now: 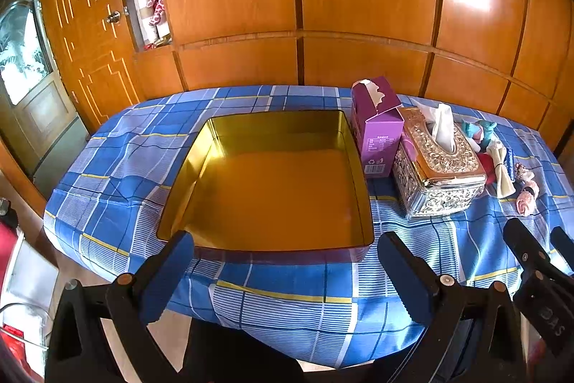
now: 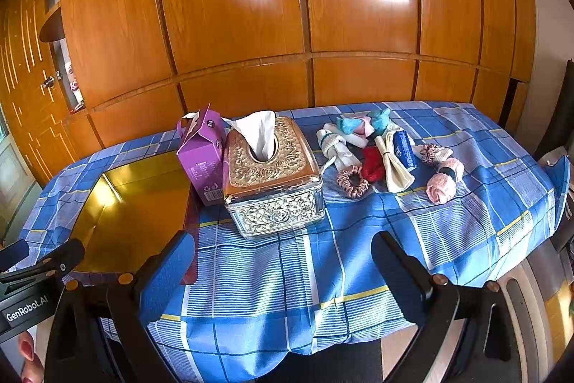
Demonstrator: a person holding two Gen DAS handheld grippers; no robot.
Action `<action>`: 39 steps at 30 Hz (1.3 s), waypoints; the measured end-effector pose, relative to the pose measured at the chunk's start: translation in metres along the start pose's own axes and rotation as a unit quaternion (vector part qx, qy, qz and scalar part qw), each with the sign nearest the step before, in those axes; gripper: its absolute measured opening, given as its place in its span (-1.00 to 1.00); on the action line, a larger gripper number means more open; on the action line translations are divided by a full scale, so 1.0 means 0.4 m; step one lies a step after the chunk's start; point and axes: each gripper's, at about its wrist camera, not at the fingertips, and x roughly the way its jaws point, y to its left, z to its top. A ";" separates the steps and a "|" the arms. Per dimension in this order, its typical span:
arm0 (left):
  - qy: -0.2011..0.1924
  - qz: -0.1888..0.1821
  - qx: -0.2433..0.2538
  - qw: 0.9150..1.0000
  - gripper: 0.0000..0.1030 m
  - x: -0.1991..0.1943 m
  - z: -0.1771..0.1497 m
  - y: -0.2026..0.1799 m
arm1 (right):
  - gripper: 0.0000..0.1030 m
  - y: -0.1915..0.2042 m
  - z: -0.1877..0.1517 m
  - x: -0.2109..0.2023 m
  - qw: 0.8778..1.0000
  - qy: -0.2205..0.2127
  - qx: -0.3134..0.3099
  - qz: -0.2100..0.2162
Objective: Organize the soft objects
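**Soft objects wait at the table's right end, both claws wide and empty**

Soft objects (image 2: 387, 153) (socks, scrunchies, rolled cloths) lie clustered right of your ornate tissue box (image 2: 274, 178), on a blue plaid tablecloth (image 2: 358, 232) before glossy wooden wardrobe panels (image 2: 233, 6). Your left gripper (image 1: 285, 275) hovers spread wide at the near edge of the gold tin (image 1: 272, 196), holding nothing. Your right gripper (image 2: 283, 275) is equally wide and empty. Only its view shows the pile clearly; the left view alone shows the tin's bare interior. A purple carton (image 2: 202, 157) stands between tin and tissue box.
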 end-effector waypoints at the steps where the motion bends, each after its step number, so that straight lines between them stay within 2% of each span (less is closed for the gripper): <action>1: 0.000 -0.001 0.000 1.000 0.99 0.000 0.000 0.000 | 0.96 0.000 0.000 0.001 1.000 0.001 0.000 0.000; 14: 0.014 -0.005 0.001 1.000 0.99 0.022 -0.003 -0.001 | 0.96 -0.022 0.001 0.013 1.000 0.005 0.019 0.002; 17: 0.030 -0.020 0.011 0.999 0.99 0.043 -0.005 -0.004 | 0.96 -0.044 0.006 0.017 0.999 0.000 0.034 -0.003; 19: 0.046 -0.054 0.015 0.997 0.99 0.062 -0.009 -0.001 | 0.96 -0.060 0.011 0.021 0.999 -0.005 0.041 -0.011; 22: 0.062 -0.123 -0.010 0.990 0.99 0.088 -0.017 0.018 | 0.96 -0.096 0.019 0.038 0.998 -0.013 0.048 -0.027; 24: 0.076 -0.175 -0.041 0.981 0.99 0.111 -0.022 0.028 | 0.93 -0.128 0.025 0.056 0.998 -0.006 0.054 -0.038; 27: 0.112 -0.202 -0.059 0.971 0.99 0.151 -0.023 0.014 | 0.81 -0.204 0.030 0.088 0.995 0.012 0.087 -0.048; 29: 0.131 -0.203 -0.041 0.970 0.99 0.174 -0.024 -0.017 | 0.79 -0.264 0.029 0.115 0.992 0.028 0.110 -0.055; 32: 0.151 -0.230 -0.011 0.961 1.00 0.193 -0.021 -0.066 | 0.68 -0.351 0.026 0.159 0.988 0.048 0.128 -0.077; 34: 0.156 -0.247 0.016 0.956 1.00 0.197 -0.020 -0.104 | 0.65 -0.411 0.026 0.185 0.985 0.045 0.148 -0.082; 37: 0.182 -0.275 0.054 0.942 1.00 0.216 -0.025 -0.163 | 0.65 -0.518 0.039 0.243 0.977 0.047 0.187 -0.096; 39: 0.195 -0.291 0.063 0.934 1.00 0.227 -0.022 -0.201 | 0.65 -0.599 0.057 0.294 0.966 0.052 0.232 -0.097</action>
